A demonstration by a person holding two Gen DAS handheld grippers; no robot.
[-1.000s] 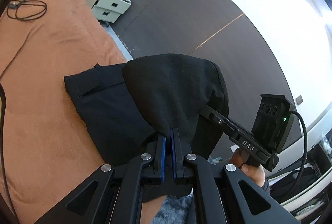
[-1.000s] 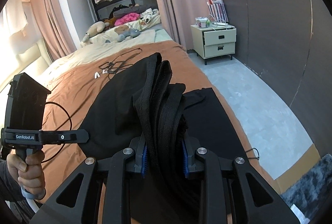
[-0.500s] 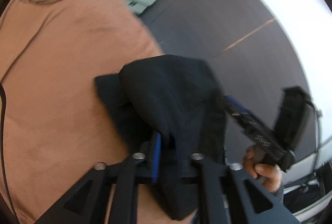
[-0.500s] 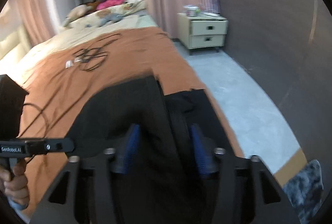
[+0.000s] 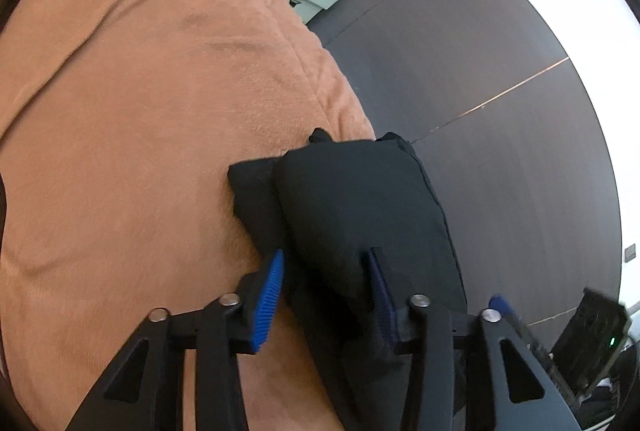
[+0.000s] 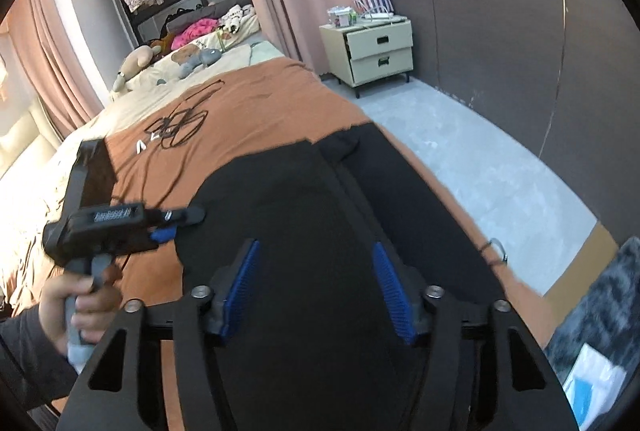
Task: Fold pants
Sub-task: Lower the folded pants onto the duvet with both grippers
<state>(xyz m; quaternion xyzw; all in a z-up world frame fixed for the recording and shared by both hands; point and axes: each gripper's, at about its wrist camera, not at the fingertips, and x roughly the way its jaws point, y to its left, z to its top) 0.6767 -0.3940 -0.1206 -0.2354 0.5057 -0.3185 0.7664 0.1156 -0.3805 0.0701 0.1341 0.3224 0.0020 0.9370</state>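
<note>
The black pants lie folded on the brown blanket near the bed's right edge. My left gripper hovers low over the near end of the fold. Its jaws are apart and opening, with cloth between them, and the blue pads are not pressing on it. In the right wrist view the pants spread flat under my right gripper. Its jaws are wide but closing, the pads clear of the fabric. The left gripper shows at the pants' left edge, held by a hand.
A coiled black cable lies farther up the blanket. A cream nightstand stands by the dark wall beyond grey floor. Plush toys and pillows sit at the bed's head. A grey rug lies at the lower right.
Both grippers let go of the pants and their jaws parted. The lifted bundle came down into a flat fold on the blanket, and both grippers sank lower.
</note>
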